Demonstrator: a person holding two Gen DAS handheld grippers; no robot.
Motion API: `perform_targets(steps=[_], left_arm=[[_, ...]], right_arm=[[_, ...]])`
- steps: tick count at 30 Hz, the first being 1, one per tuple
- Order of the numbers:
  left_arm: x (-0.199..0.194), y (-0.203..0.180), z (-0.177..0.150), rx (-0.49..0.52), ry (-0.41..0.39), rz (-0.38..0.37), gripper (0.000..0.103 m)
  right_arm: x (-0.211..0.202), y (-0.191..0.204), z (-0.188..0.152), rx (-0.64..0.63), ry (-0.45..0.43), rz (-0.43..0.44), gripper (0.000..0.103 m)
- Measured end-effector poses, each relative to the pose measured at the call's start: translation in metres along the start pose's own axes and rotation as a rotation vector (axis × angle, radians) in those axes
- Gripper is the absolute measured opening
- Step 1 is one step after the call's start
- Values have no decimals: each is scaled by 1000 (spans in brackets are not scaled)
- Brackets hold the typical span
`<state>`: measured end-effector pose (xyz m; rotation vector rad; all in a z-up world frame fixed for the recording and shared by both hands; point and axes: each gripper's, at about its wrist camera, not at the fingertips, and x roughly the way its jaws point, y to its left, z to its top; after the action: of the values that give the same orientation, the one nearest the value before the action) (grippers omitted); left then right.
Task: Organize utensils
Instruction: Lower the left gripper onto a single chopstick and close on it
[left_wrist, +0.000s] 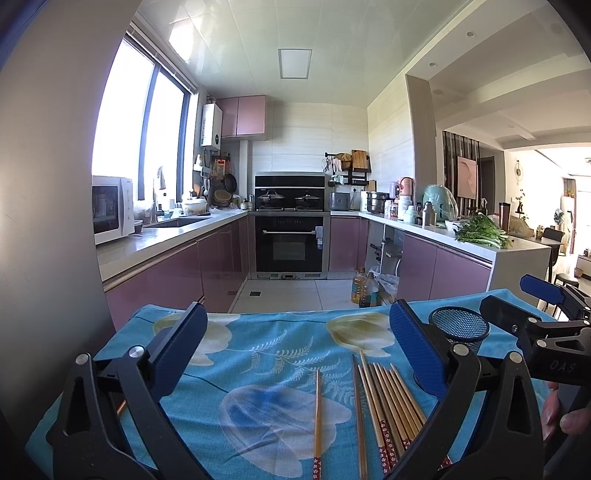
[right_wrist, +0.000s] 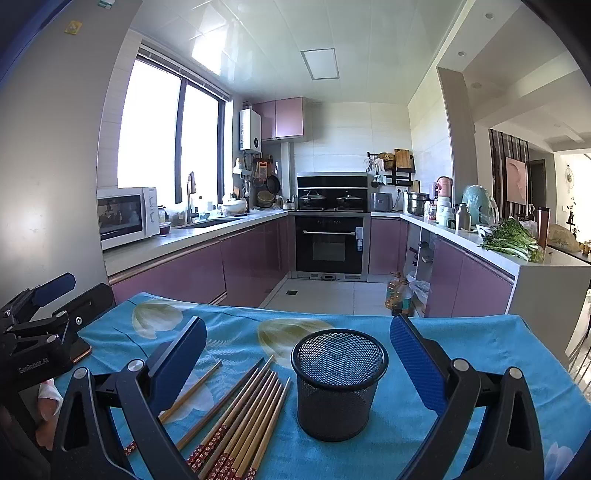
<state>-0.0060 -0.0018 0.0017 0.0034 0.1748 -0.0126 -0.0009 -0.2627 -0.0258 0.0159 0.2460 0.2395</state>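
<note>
Your left gripper (left_wrist: 295, 354) hangs over the blue flowered cloth (left_wrist: 258, 369) that covers the table, its blue fingers spread wide with nothing between them. Your right gripper (right_wrist: 299, 365) is spread wide too, and holds nothing; it sits low over the same cloth.

The chopsticks (right_wrist: 240, 417) lie flat on the cloth toward the near edge, most of them bunched side by side in a loose bundle with their red patterned ends pointing at you. One single chopstick (left_wrist: 317, 417) lies apart on the bundle's left side, a clear strip of cloth between it and the rest. In the left wrist view the bundle sits just inside your left gripper's right finger (left_wrist: 417, 354).

The black mesh cup (right_wrist: 338, 384) stands upright on the cloth just right of the bundle, near it but not touching, and farther from the near edge than the red ends. In the right wrist view it stands between your right gripper's fingers, closer to the right one, with open space on both sides. Its inside cannot be seen well.
</note>
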Motion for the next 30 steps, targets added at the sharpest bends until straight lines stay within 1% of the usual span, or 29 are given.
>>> perform_targets(steps=[3,6,10,13,17,18,19,20,21,22,25,27,28,30], left_arm=[[3,1,-2,2,11,-3,97],[6,3,-4,10,31,-3,97],[11,6,-7,16,63,-6,97],[21,9,-11,27,120,-20,97],[41,13,-24,78,237,-25,96],[47,14,-28,88,271,-33,94],[53,15,-33,98,308,-36,92],[59,16,-38,108,340,-32,87],[65,16,-43,121,371,-31,83],[70,16,-48,131,400,-36,81],[83,14,-60,145,467,-74,78],[93,10,-69,156,496,-87,73],[97,7,-72,166,520,-100,72],[104,2,-78,178,552,-120,68]], right_arm=[[-1,-1,-2,2,14,8,96],[1,0,-6,0,50,37,96],[4,1,-14,-6,102,53,96],[11,2,-23,4,177,95,96],[27,2,-40,6,307,121,95],[32,3,-44,4,341,125,91],[37,4,-49,5,380,132,84],[42,3,-55,7,412,137,80],[47,4,-59,9,442,142,71],[54,5,-63,9,476,145,64],[67,7,-73,19,540,149,55],[73,10,-76,16,568,147,48],[76,12,-77,10,580,150,46],[81,16,-76,-6,597,150,44]])
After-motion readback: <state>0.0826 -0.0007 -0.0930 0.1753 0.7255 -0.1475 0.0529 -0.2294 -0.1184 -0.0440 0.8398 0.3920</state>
